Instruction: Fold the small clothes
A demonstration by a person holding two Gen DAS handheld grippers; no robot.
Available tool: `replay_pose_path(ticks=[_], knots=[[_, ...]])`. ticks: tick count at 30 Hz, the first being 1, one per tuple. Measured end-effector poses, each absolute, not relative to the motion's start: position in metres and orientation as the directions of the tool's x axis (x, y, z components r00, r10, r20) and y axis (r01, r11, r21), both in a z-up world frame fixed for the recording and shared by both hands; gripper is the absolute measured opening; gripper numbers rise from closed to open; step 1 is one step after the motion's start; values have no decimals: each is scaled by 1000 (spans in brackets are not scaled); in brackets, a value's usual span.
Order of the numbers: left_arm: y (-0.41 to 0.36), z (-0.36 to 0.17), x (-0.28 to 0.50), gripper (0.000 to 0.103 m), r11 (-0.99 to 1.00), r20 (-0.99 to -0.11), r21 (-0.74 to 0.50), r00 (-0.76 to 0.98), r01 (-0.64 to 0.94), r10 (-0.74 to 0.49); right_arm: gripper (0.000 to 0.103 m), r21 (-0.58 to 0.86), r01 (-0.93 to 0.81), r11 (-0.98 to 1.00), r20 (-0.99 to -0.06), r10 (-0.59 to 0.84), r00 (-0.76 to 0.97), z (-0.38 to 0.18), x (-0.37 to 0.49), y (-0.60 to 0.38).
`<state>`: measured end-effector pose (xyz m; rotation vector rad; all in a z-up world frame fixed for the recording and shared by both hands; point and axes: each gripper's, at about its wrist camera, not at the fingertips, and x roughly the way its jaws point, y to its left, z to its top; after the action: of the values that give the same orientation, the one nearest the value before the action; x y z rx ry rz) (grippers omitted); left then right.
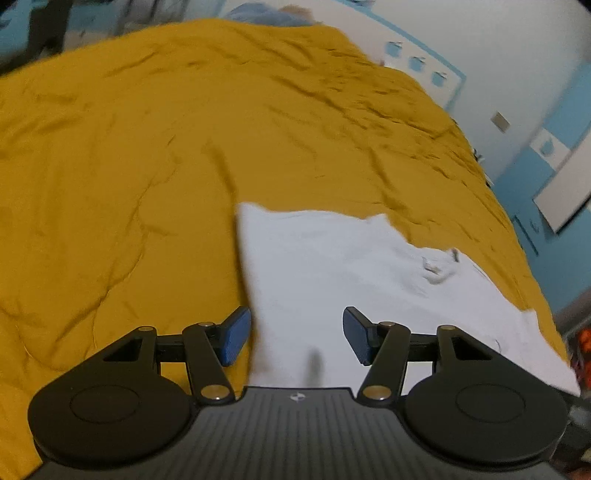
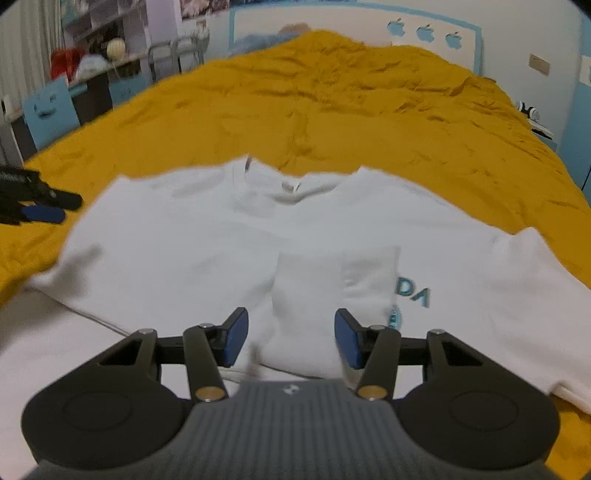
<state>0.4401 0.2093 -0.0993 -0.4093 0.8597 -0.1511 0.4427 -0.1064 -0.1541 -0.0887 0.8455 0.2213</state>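
A mustard-yellow bedspread (image 2: 332,107) covers the bed and fills most of both views, rumpled but bare across its whole upper half, out to its far edge under the white and blue wall (image 2: 332,22). A white T-shirt (image 2: 184,251) lies spread flat in the lower middle of the right wrist view, collar toward the top, with a folded flap across its middle and blue lettering at the right. Its left sleeve edge reaches toward the left gripper (image 2: 46,206), at the frame's left edge; in the left wrist view that gripper is released over the shirt's left edge. The right gripper (image 2: 291,338) hangs over the flap, jaws apart, pressing nothing.
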Motion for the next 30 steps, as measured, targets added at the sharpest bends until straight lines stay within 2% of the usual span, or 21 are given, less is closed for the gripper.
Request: replay_pose_path(ticks=[2, 3, 4, 6, 8, 9, 14, 22, 28, 30], knots=[[215, -112, 444, 67, 900, -705, -433, 643, -56, -300, 48, -40, -240, 970, -759, 127, 638, -164, 447, -100], [216, -118, 448, 62, 891, -706, -449, 638, -69, -307, 41, -65, -247, 967, -758, 113, 642, -168, 449, -98], [218, -124, 449, 54, 883, -705, -464, 635, -74, -317, 34, -83, -249, 965, -757, 101, 645, -171, 448, -100], [220, -133, 453, 21, 870, -696, -489, 629, -64, -345, 11, -54, -245, 968, -752, 122, 648, -166, 447, -107], [217, -133, 453, 14, 877, -688, -478, 641, -46, -341, 0, 1, -216, 976, -730, 149, 667, -152, 442, -123], [217, -132, 452, 10, 882, -684, -469, 648, -41, -334, 0, 19, -201, 979, -718, 154, 678, -144, 440, -131], [220, -133, 450, 8, 878, -678, -477, 654, -41, -337, 0, 102, -71, 992, -693, 122, 711, -122, 431, -191], [219, -129, 450, 9, 884, -691, -464, 647, -56, -321, 5, 141, 181, 973, -741, -17, 672, -141, 414, -275], [211, -119, 444, 9, 897, -690, -438, 661, -54, -296, 6, 201, 75, 977, -700, 90, 709, -134, 408, -259], [208, -117, 440, 9, 905, -688, -423, 668, -49, -285, 15, 196, 34, 980, -691, 113, 714, -135, 408, -250]])
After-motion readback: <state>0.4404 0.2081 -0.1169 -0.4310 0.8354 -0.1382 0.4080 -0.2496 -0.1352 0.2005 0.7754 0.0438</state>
